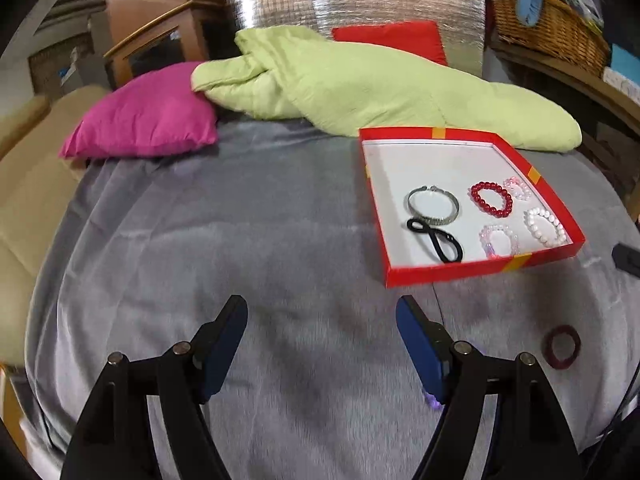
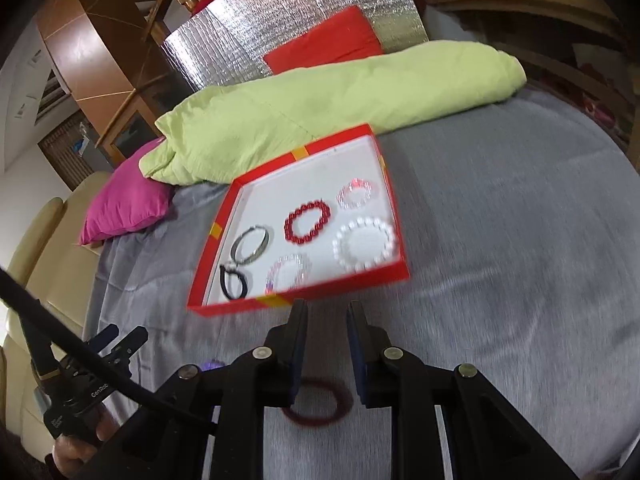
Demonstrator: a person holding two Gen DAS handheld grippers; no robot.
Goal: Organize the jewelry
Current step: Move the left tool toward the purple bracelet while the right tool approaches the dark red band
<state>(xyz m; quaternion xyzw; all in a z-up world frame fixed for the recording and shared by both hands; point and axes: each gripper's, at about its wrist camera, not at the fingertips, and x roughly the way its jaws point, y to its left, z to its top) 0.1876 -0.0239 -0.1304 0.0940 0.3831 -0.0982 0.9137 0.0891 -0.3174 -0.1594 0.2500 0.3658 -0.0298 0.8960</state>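
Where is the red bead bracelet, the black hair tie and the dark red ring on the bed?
Red bead bracelet (image 1: 491, 199), left wrist view, on its beads.
Black looped hair tie (image 1: 436, 239), left wrist view, on its crossing.
Dark red ring-shaped band (image 2: 316, 418), right wrist view, on its near edge.

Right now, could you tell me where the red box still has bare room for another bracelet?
The red box is bare across its far half, nearest the green quilt. Its near half is crowded: silver bangle, black hair tie, red bead bracelet, white bead bracelet.

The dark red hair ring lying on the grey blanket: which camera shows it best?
The left wrist view: the dark red hair ring lies whole and unobstructed there. In the right wrist view it is partly hidden behind the right tool.
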